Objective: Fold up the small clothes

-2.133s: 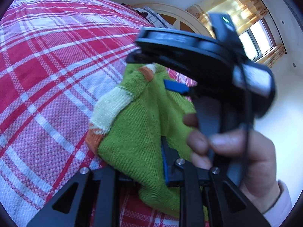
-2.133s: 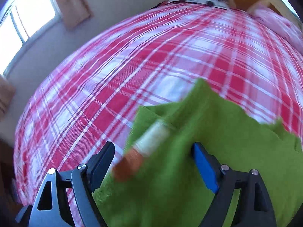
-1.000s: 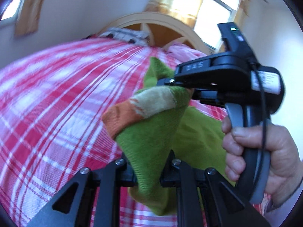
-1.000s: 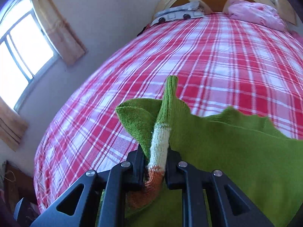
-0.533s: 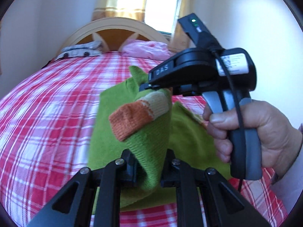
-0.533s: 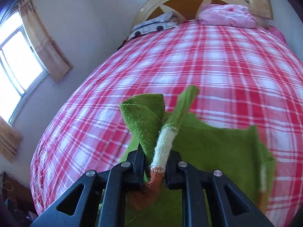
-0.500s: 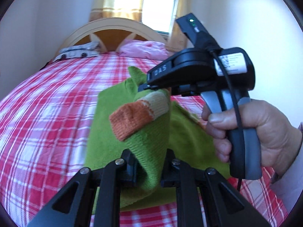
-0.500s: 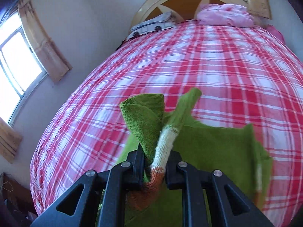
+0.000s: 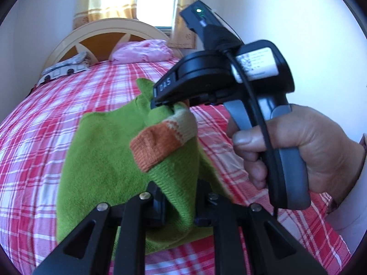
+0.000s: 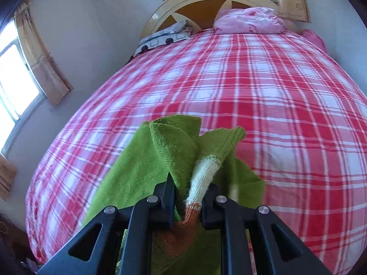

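While both claws pinch green knit sweater [image 9: 103, 160], left claw [image 9: 180, 204] clamps body fold; right claw [image 10: 188, 204] clamps striped cuff [image 10: 204, 176] just ahead, garment draping onto bed [image 10: 275, 96] below.

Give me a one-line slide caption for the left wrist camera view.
Both grippers, left and right, pinch a green knit sweater with an orange cuff above a red plaid bedspread.

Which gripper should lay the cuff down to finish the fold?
Probably right. The right gripper is shut on the striped cuff itself. The left gripper is shut on a bunched fold of the green sweater, better suited to anchoring.
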A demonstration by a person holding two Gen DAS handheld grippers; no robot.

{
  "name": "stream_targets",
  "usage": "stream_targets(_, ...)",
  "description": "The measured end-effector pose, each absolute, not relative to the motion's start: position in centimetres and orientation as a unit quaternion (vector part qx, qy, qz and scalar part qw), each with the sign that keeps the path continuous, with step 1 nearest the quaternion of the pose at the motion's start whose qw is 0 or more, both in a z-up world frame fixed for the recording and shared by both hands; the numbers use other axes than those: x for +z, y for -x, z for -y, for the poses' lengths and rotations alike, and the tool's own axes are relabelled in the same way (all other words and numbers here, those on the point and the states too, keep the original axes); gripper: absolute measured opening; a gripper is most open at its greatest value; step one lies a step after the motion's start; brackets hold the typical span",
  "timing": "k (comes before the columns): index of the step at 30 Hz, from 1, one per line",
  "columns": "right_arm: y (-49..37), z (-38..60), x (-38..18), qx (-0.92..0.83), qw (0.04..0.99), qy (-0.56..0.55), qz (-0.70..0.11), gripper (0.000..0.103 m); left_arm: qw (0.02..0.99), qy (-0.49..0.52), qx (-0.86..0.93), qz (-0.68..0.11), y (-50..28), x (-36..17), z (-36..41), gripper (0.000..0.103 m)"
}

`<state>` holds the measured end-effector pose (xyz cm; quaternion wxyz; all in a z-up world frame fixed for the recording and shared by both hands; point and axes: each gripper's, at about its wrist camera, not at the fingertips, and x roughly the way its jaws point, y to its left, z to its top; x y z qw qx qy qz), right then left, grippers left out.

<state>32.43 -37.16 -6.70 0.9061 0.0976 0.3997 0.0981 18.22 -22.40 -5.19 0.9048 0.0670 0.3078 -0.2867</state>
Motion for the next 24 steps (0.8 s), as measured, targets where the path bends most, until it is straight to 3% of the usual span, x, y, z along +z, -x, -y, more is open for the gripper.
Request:
stream_targets(9, -31.3, 40.2, -11.1, 0.076, 0.898, -0.119, -0.418, 0.017, 0.889, -0.105, -0.280, -0.348, -17.9, -7.9, 24.0, 0.017)
stream_targets(12, -30.8, 40.5, -11.7, 0.073, 0.902, -0.128, -0.407, 0.019, 0.886, -0.109, -0.287, -0.347, -17.0, -7.8, 23.4, 0.025)
stream_targets(15, -29.7, 41.4, -11.8, 0.060, 0.899, -0.160, -0.403, 0.026, 0.873, -0.105, -0.316, -0.356, -15.6, -7.4, 21.9, 0.047)
stream_targets(18, -27.6, 42.5, -11.2, 0.038, 0.898, -0.177, -0.402, 0.028, 0.870, -0.105, -0.337, -0.345, -13.6, -6.9, 19.4, 0.051)
stream_targets(21, -24.6, 42.6, -9.9, 0.003, 0.907, -0.144, -0.396, 0.028, 0.872, -0.092, -0.330, -0.349, -12.6, -6.2, 16.6, 0.064)
stream_targets(24, -20.3, 42.0, -8.0, -0.011, 0.922, -0.120, -0.367, 0.028, 0.880, -0.058, -0.312, -0.352, -13.3, -5.3, 14.2, 0.064)
